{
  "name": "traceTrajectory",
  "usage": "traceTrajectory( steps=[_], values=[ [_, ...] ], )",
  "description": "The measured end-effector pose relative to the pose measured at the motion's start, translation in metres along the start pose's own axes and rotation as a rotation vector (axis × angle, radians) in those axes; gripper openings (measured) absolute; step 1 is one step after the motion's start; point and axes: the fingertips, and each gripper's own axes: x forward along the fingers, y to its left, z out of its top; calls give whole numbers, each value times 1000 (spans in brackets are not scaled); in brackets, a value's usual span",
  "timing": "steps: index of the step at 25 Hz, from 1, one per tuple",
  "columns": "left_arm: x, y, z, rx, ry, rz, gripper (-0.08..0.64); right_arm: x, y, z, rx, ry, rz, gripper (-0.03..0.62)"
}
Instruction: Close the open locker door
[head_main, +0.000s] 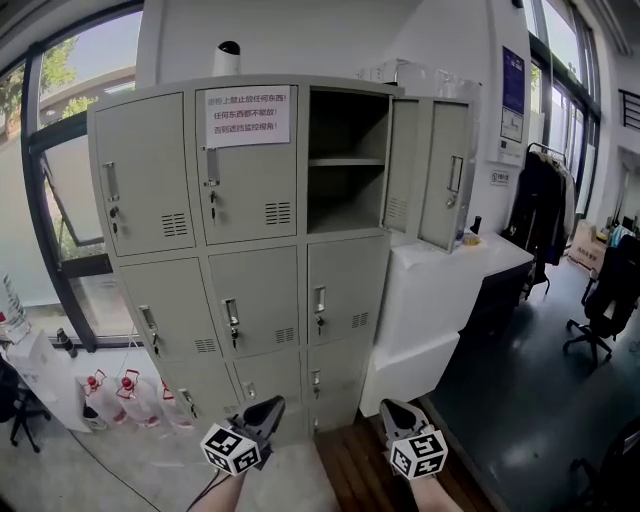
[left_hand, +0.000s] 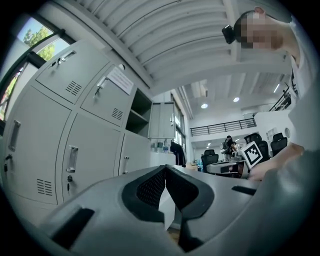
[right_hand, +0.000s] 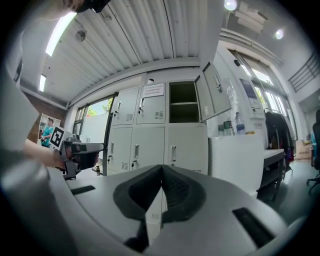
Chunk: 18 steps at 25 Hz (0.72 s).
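A grey locker cabinet (head_main: 250, 270) stands ahead of me, and its top right compartment (head_main: 345, 160) is open and looks empty. The open locker door (head_main: 440, 170) swings out to the right, handle showing. Both grippers are low in the head view, well short of the cabinet and far below the door. My left gripper (head_main: 268, 408) is shut with nothing in it, its tips meeting (left_hand: 165, 169). My right gripper (head_main: 393, 410) is likewise shut and empty (right_hand: 161, 168). The right gripper view shows the open compartment (right_hand: 182, 102) and door (right_hand: 212, 90) high up.
A white counter (head_main: 450, 270) with bottles stands right of the cabinet, under the open door. Spray bottles (head_main: 125, 395) sit on the floor at the left. Coats (head_main: 540, 210) and an office chair (head_main: 600, 310) are at the far right. A paper notice (head_main: 247, 115) hangs on the middle top door.
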Motion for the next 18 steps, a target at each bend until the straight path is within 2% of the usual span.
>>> traceTrajectory(
  steps=[8, 14, 18],
  values=[
    [58, 49, 6, 11, -16, -44, 8, 56, -41, 13, -10, -8, -54, 11],
    [83, 107, 5, -9, 4, -126, 8, 103, -39, 23, 28, -32, -137, 11],
    [97, 127, 4, -8, 1, -168, 8, 116, -41, 27, 25, -30, -177, 11]
  ],
)
